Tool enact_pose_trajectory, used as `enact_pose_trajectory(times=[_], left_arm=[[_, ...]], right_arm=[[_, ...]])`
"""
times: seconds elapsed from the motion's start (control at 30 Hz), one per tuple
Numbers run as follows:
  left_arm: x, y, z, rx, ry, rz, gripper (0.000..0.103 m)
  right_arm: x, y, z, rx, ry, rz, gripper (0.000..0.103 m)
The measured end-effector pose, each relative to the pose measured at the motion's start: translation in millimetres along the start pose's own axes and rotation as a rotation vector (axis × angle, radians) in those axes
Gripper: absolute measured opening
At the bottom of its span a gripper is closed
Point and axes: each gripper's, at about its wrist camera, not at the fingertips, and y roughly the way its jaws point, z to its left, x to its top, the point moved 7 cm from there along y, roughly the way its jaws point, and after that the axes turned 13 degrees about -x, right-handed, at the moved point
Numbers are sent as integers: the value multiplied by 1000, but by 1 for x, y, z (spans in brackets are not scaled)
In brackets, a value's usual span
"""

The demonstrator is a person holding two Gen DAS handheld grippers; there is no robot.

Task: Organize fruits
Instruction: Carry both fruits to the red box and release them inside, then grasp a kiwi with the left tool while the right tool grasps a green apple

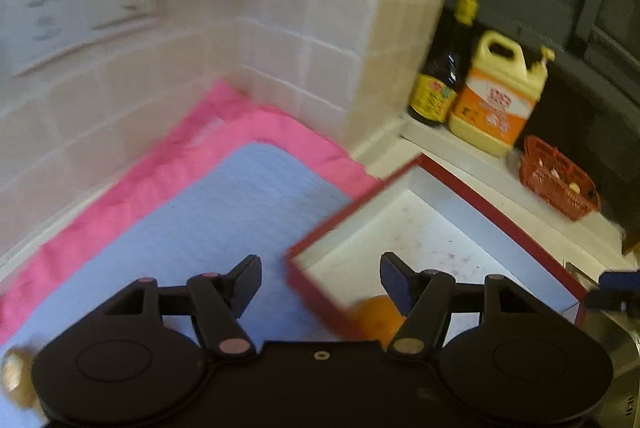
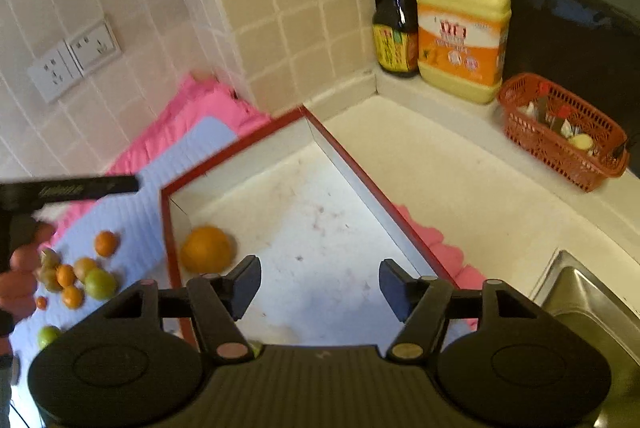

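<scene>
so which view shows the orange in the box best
The right wrist view: the orange sits whole and unobstructed in the near left corner of the red box. In the left wrist view it is blurred and half hidden behind a gripper finger.

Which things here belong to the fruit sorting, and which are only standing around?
For the job: red-rimmed box; large orange inside it; small fruits on the blue mat; left gripper and right gripper, both open.

Only standing around: dark sauce bottle; yellow jug; red basket; sink; wall sockets.
</scene>
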Motion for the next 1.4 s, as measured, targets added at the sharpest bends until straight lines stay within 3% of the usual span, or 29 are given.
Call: enact_pose_trajectory(times=[0.23, 0.57, 0.7, 0.83, 1.0, 1.1, 1.23, 1.4], left_arm=[[-43, -108, 58, 150, -75, -88, 78], [-157, -285, 170, 519, -314, -161, 79], [-188, -326, 185, 558, -386, -191, 79], [-213, -326, 186, 533, -410, -171, 80], [-249, -296, 185, 472, -455, -116, 80], [-263, -269, 189, 436, -466, -68, 80], [-276, -239, 203, 498, -462, 6, 80], [-279, -227, 210, 497, -455, 19, 80]], right_arm=[[14, -13, 43, 60, -40, -43, 72], [21, -34, 135, 147, -154, -85, 75], [20, -44, 191, 226, -214, -120, 80], [3, -32, 248, 276, -274, -105, 82], [-36, 14, 297, 274, -327, 7, 82], [-58, 39, 306, 247, -331, 63, 82], [-80, 66, 309, 199, -341, 109, 82], [-85, 83, 315, 183, -358, 117, 82]])
